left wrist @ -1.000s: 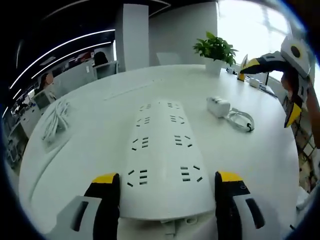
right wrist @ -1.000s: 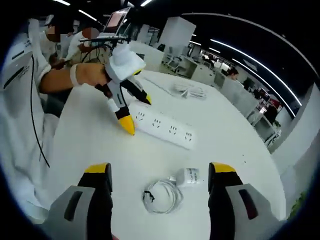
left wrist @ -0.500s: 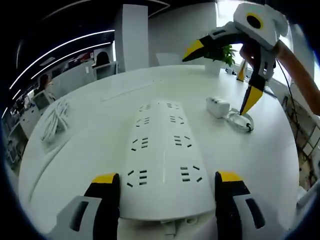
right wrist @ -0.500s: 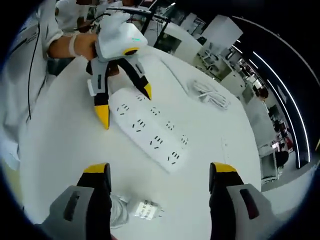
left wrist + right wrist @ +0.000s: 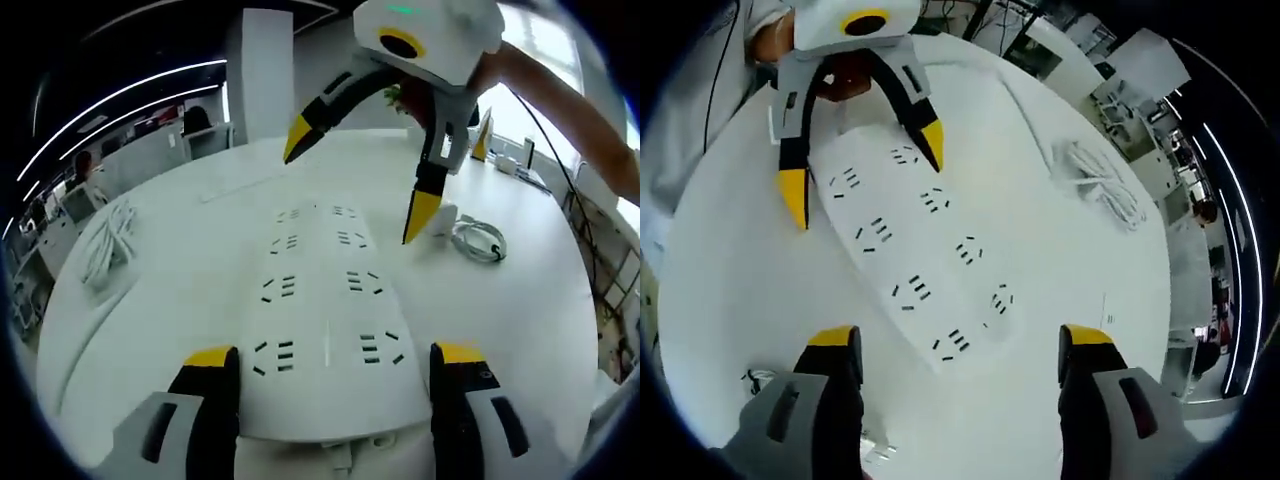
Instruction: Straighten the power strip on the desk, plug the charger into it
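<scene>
Two open, empty hand-held grippers, left (image 5: 325,375) and right (image 5: 953,355), straddle opposite ends of the long white plastic power strip (image 5: 325,320) lying flat on the round white surface (image 5: 180,290), a rigid, light, probably slippery bar best pinched across its narrow sides, the white charger (image 5: 442,214) nearby.

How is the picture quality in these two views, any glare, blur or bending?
Left gripper view: the window at top right is blown out white, the right gripper looms large and slightly soft, and the power strip bulges from the fisheye lens. Right gripper view: even light, the power strip sharp, the desk edge curving, the left gripper casting hardly any shadow.
</scene>
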{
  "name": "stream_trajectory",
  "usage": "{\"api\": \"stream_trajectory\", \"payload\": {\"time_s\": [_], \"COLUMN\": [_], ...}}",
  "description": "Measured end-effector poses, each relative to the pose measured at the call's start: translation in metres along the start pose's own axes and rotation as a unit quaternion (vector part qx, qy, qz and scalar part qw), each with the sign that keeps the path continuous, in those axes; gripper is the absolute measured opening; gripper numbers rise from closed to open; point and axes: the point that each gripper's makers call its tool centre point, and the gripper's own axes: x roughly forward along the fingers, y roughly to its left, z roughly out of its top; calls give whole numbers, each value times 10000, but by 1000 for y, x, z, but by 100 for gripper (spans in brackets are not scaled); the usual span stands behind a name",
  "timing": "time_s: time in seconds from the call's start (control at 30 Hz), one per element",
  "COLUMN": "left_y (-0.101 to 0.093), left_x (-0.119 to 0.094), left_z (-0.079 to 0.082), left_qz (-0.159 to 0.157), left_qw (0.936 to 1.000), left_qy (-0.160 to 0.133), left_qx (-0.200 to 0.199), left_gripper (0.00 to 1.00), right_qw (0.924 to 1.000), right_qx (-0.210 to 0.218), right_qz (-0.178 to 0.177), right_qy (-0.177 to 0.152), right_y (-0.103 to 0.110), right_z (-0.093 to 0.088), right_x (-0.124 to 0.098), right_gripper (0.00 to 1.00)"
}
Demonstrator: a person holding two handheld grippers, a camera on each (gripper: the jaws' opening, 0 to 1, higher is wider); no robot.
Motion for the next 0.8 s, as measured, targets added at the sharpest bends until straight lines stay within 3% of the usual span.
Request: {"api": "stream_trajectory", "payload": {"time_s": [0.43,0.8], "left_y": [-2,-2], "left_x": [-2,-3], "left_z": [-2,-2], "left_qz": [2,-20], "left_qw": [10000,10000], "left_qy": [2,12], "left_qx": [-9,16], "left_gripper": [78,78], "right_qw": [9939,9842], "right_qx": [-777,-960], "right_qz": [649,1300], "right_qy": [446,727], "right_y": [-2,8], "right_z": [5,6], "right_x": [32,39], "right_gripper": [77,71]}}
